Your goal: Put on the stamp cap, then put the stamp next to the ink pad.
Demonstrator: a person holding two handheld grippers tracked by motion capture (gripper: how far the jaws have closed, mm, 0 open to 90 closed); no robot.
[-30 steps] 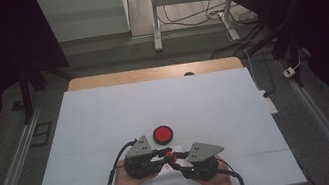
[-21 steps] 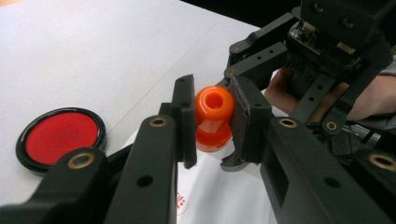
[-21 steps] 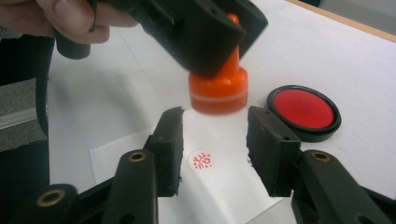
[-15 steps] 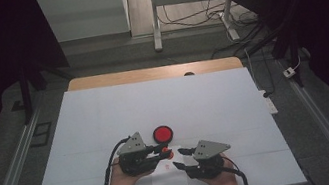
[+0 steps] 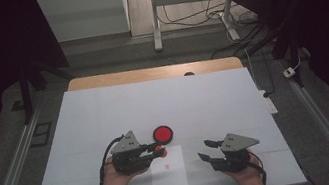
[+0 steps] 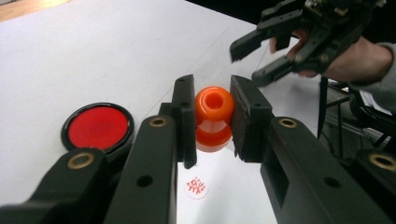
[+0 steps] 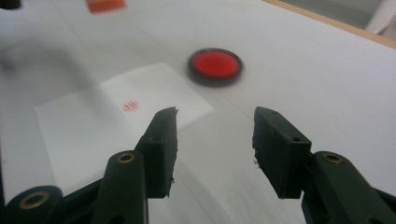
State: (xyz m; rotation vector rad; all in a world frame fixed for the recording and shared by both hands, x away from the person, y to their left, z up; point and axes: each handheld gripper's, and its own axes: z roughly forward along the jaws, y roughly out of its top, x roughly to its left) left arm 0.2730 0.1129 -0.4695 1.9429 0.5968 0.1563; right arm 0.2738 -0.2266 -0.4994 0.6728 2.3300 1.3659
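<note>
We held the left gripper (image 5: 158,149) low over the table (image 5: 104,107), the left hand (image 5: 116,176) cupped under its body from the near side and the forearm coming in at a slant from the near edge, so that the jaws pointed level toward the other hand. Those jaws were clamped narrow on an orange stamp (image 6: 214,116), a small knobbed plastic piece gripped by its sides, with its round hollow end facing the left gripper view and its wider foot hanging just above a sheet of paper (image 5: 168,170). The paper lay flat directly beneath and in front of the jaws, and a small red stamped mark (image 6: 196,185) sat on it just below the stamp. Just beside the left jaw, on the far side of the paper, rested a round ink pad (image 5: 163,134) with a black rim and red centre, apart from the stamp. We held the right gripper (image 5: 206,150) well apart from the left one, off the paper's other edge, the right hand (image 5: 245,175) wrapped under it from the near side and the jaws aimed back toward the stamp. Its jaws had just been opening and stood moderately wide with nothing between them; in the right gripper view the paper and the ink pad lay ahead of them on the table.
</note>
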